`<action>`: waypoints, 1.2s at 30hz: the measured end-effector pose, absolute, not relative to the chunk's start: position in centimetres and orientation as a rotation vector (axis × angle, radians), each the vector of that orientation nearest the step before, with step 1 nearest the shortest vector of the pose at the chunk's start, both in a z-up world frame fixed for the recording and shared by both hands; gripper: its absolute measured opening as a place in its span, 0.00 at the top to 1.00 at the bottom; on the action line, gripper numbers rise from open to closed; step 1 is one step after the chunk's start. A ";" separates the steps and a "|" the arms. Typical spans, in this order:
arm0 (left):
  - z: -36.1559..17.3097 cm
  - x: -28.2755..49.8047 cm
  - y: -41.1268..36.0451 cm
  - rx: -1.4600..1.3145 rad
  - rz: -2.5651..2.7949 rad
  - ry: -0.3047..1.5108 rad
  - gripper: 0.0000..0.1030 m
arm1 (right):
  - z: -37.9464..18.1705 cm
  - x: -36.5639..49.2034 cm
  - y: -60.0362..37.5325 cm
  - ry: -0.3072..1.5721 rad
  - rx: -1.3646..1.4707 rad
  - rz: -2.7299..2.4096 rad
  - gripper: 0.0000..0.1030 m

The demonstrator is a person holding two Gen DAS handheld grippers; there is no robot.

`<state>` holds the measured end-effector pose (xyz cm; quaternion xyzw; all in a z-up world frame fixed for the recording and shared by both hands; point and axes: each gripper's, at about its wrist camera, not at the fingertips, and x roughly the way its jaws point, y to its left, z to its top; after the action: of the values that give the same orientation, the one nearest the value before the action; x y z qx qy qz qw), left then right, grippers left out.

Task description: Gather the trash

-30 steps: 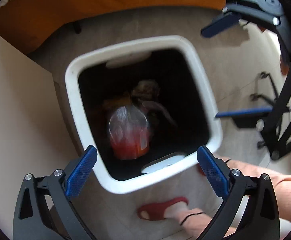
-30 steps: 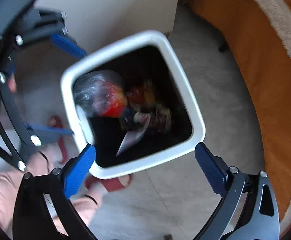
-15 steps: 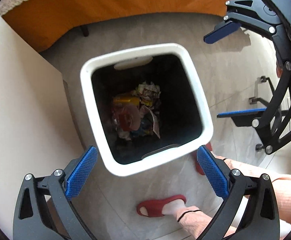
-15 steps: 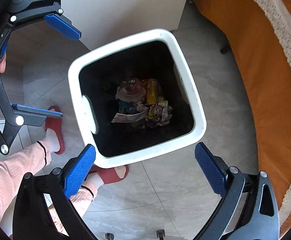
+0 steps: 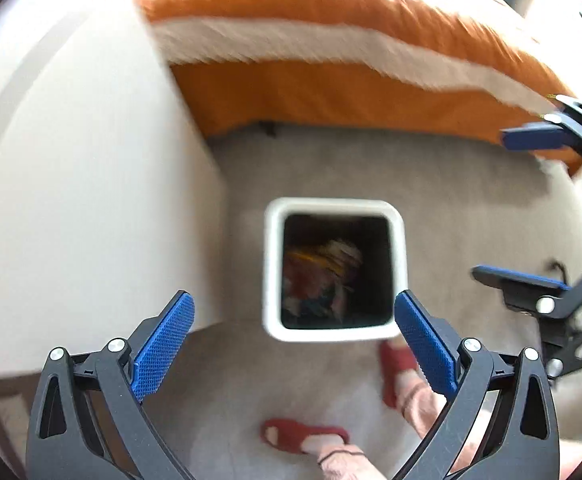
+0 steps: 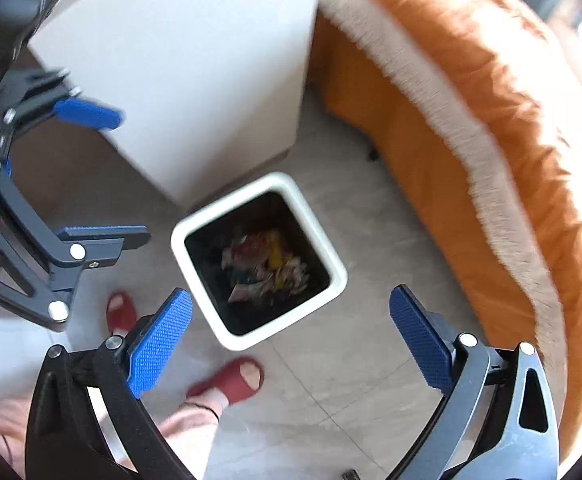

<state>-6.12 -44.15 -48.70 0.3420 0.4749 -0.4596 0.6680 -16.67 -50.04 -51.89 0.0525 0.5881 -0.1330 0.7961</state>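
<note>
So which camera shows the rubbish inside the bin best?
The right wrist view: the rubbish in the white bin looks fairly sharp there. The left wrist view shows the same pile, but smeared by blur.

We saw our right tongs point(image 6: 291, 336) spread wide and empty above the white bin point(image 6: 333, 264), crumpled trash point(image 6: 265, 266) inside, 2 red slippers point(image 6: 231, 380) beside it.

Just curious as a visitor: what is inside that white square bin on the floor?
The white square plastic bin holds a heap of crumpled colourful wrappers and paper scraps at its dark bottom. Anything beneath the heap is covered, and blur hides the details.
</note>
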 end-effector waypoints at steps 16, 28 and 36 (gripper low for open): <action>-27.8 -5.1 -36.7 0.472 -0.765 0.883 0.05 | -30.7 -17.2 -45.4 0.931 0.132 -0.444 0.04; -12.6 0.6 -22.9 0.237 -0.428 0.719 0.05 | -16.0 -10.1 -36.1 0.577 0.046 -0.329 0.04; -6.7 2.6 -13.8 0.183 -0.246 0.631 0.05 | -10.0 -4.7 -28.9 0.515 -0.044 -0.187 0.04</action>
<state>2.60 -13.79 -6.68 0.0895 0.3092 -0.1203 0.9391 -4.69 -28.88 -9.96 -0.0216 0.2542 -0.0923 0.9625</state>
